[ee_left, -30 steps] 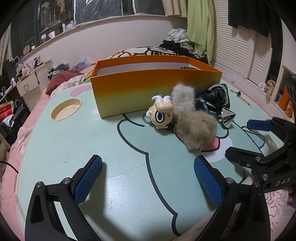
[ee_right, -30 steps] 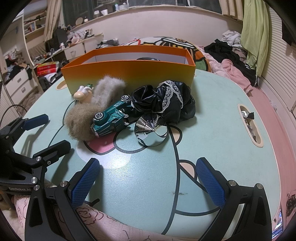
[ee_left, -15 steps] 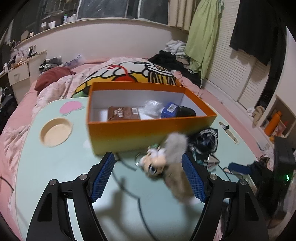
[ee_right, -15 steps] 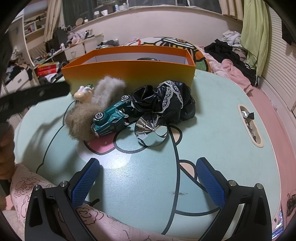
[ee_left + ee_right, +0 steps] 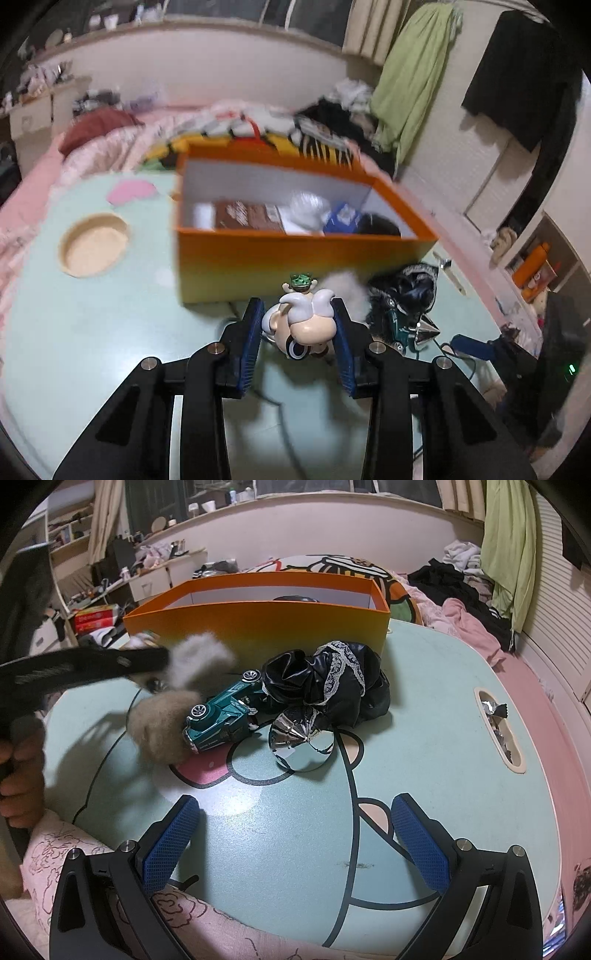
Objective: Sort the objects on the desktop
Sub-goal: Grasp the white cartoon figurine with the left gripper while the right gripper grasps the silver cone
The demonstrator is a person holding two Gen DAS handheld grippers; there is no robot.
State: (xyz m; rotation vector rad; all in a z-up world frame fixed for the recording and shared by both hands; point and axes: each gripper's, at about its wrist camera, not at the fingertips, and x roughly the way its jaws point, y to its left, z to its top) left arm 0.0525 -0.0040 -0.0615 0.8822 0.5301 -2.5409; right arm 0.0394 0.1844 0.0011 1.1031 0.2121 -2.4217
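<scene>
One orange box (image 5: pixel 258 624); one figurine (image 5: pixel 303 328); two fur puffs (image 5: pixel 159 727); one green toy car (image 5: pixel 218 716); one black lace-trimmed cloth (image 5: pixel 332 679); one silver cone (image 5: pixel 301 738); two tools, left (image 5: pixel 297 341) and right (image 5: pixel 295 843).

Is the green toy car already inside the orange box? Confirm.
No, the green toy car lies on the table in front of the orange box.

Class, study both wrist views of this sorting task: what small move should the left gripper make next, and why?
Probably close the jaws fully. The left gripper brackets the cartoon figurine, its blue pads on either side, but a narrow gap seems to remain on its left. A firm hold should come before lifting it towards the orange box just behind.
</scene>
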